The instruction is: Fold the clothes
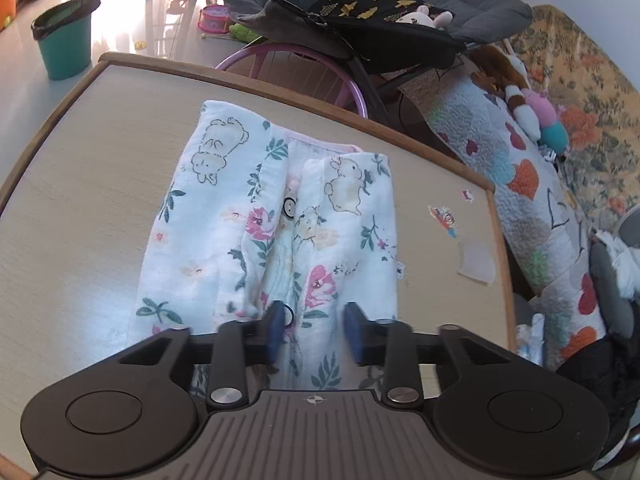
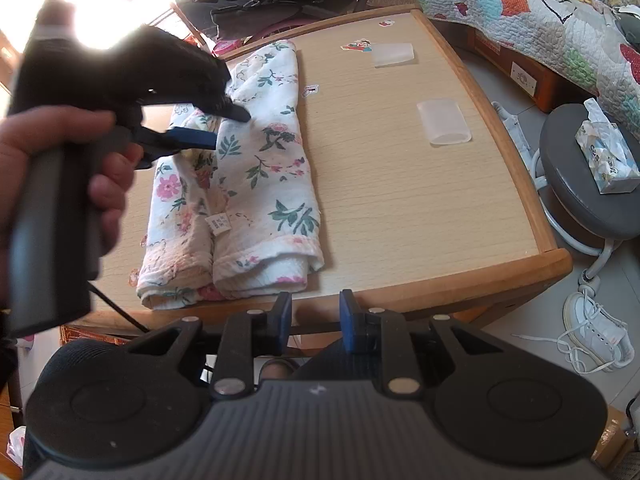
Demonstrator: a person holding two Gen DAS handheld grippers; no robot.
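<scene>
**A:** See the garment (image 2: 236,184)? It's lying on the table (image 2: 400,184), both sides folded in to the middle, so it makes one long strip. Its long axis runs from the near edge, where the hem sits, away toward the far rail.

**B:** So the next fold would go end to end, I'd guess, hem up to collar or the other way.

**A:** That's how I read it. And it turns on who's nearer which end. The left gripper (image 2: 224,128) is over the cloth, about the middle of the strip, toward its far half. From its own camera the strip stretches straight ahead of it.

**B:** Is it gripping?

**A:** No. The left gripper (image 1: 316,330) has its jaws parted, cloth beneath and between the pads (image 1: 275,330), but they aren't pinching anything that I can see. Let go, I'd call it.

**B:** And the other one?

**A:** The right gripper (image 2: 314,322) hangs off the near edge of the table, just short of the hem, jaws partly apart with nothing in them. The hem end lies directly ahead of it and a little to its left.

**B:** So the right is better placed for the hem.

**A:** I'd think so, though it must come in over the edge first.
</scene>
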